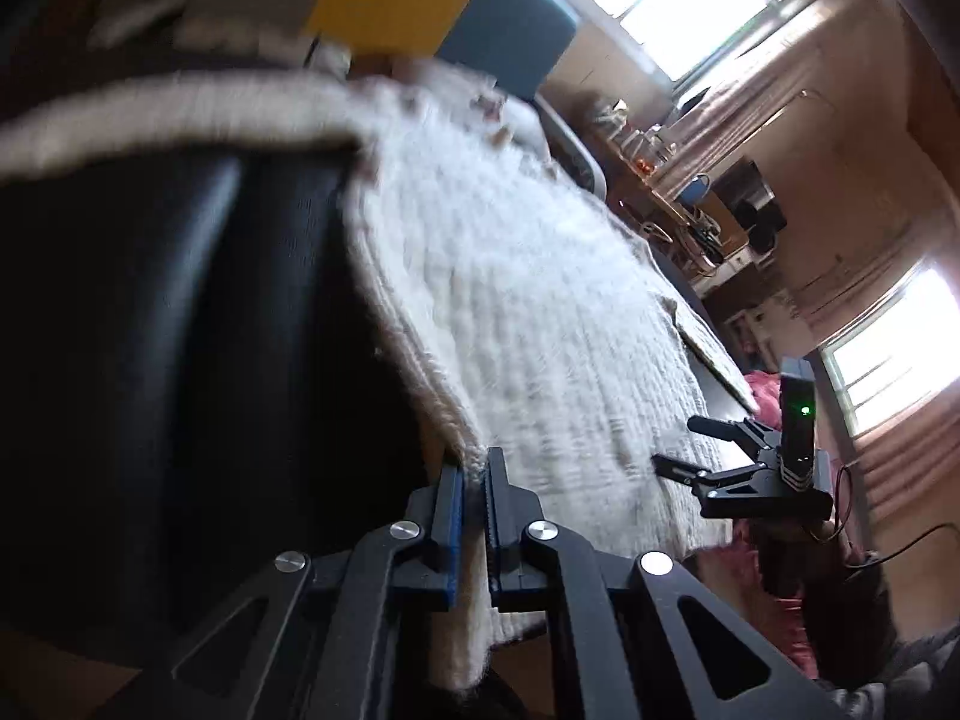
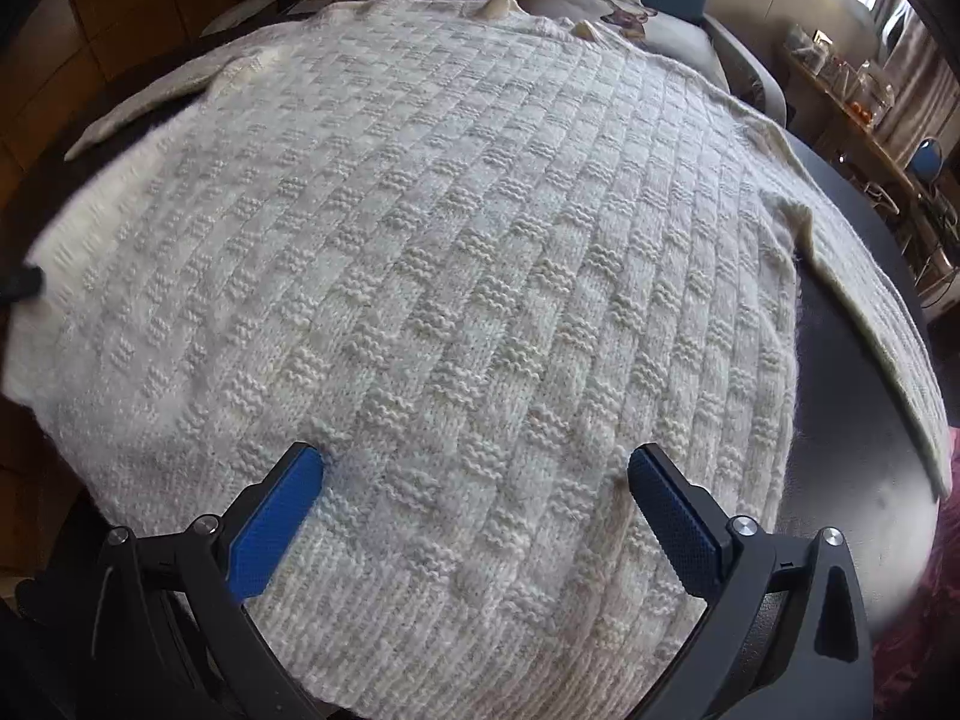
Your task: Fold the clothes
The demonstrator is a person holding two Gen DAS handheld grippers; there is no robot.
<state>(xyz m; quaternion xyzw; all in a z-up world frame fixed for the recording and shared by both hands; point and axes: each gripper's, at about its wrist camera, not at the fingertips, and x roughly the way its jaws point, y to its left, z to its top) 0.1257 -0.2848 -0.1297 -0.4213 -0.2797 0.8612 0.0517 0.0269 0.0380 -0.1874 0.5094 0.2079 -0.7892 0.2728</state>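
A cream knitted sweater [image 2: 456,252] lies flat on a dark tabletop [image 2: 852,480]. The left hand-held gripper [image 1: 474,480] pinches its edge for folding; the right hand-held gripper [image 2: 474,516] hovers wide, holding nothing.

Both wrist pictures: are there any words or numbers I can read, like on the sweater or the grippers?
None can be read.
The white sweater: only its knitted pattern, no label showing.
The right gripper: a green light, no writing.
The shelf clutter: too small and blurred to read.
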